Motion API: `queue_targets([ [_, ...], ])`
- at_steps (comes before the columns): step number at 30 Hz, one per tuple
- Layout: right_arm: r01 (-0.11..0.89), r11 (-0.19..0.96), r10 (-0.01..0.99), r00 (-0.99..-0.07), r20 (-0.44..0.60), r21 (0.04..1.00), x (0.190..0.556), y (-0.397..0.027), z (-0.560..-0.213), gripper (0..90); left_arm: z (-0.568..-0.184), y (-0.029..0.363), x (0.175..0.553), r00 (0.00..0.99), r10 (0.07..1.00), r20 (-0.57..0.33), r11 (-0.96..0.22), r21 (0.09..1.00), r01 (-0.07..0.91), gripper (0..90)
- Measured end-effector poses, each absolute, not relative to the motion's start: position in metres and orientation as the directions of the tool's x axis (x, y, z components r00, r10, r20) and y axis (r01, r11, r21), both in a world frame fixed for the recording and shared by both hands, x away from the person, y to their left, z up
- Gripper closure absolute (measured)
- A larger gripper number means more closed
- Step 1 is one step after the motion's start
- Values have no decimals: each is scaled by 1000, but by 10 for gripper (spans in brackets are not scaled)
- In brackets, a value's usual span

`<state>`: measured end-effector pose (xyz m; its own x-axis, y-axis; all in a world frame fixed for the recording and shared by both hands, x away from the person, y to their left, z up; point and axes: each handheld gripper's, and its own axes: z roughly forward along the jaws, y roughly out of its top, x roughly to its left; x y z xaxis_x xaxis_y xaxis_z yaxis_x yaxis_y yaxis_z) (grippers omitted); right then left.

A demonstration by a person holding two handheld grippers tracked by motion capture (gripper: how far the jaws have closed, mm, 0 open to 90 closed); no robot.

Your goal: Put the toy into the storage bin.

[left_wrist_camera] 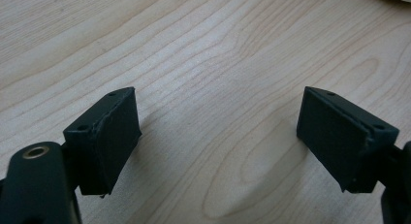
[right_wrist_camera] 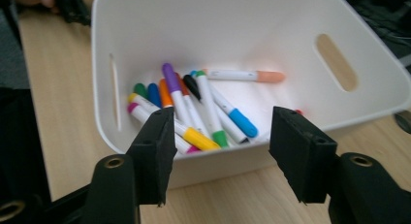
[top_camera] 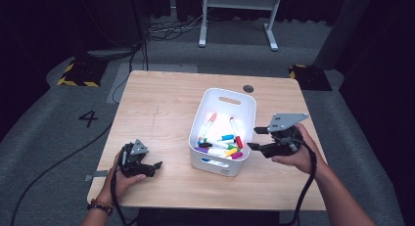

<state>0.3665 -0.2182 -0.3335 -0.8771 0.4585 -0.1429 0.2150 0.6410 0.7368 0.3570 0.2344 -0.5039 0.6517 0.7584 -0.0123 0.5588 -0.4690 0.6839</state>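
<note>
The bench (top_camera: 161, 108) is mostly bare, with the white bin (top_camera: 243, 113) set right of its middle, nearer the front edge. The markers (right_wrist_camera: 194, 112) are piled loose on the bin floor. The right claw (right_wrist_camera: 220, 151) is spread, nothing pinched, just outside the bin's right wall. The left claw (left_wrist_camera: 218, 136) is parked spread near the front-left corner. Probably best if the rim gets cleared first and one marker on top is picked crosswise.

A white bin (top_camera: 222, 165) holds markers (right_wrist_camera: 194, 112) capped purple, orange, blue, green, yellow and pink, on pale wood-grain table (top_camera: 161, 113).
</note>
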Motion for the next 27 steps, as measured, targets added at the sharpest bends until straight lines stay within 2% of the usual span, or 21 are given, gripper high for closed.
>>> queue_targets([
  [7,257,596,616,-754,-229,761,351,-267,-347,369,-504,234,357,652,758,-12,-469,684,559,156],
  [10,297,569,675,-701,-230,766,349,-287,-361,358,-504,234,357,652,758,-12,-469,684,559,156],
  [15,399,510,768,-610,-195,762,354,-319,-394,337,-504,234,357,652,759,-12,-469,684,559,156],
  [20,499,410,842,-528,-107,764,359,-342,-426,313,-504,234,357,651,759,-12,-469,684,559,155],
  [27,608,246,929,-371,-3,755,366,-351,-466,260,-504,234,357,652,758,-12,-469,684,559,156],
])
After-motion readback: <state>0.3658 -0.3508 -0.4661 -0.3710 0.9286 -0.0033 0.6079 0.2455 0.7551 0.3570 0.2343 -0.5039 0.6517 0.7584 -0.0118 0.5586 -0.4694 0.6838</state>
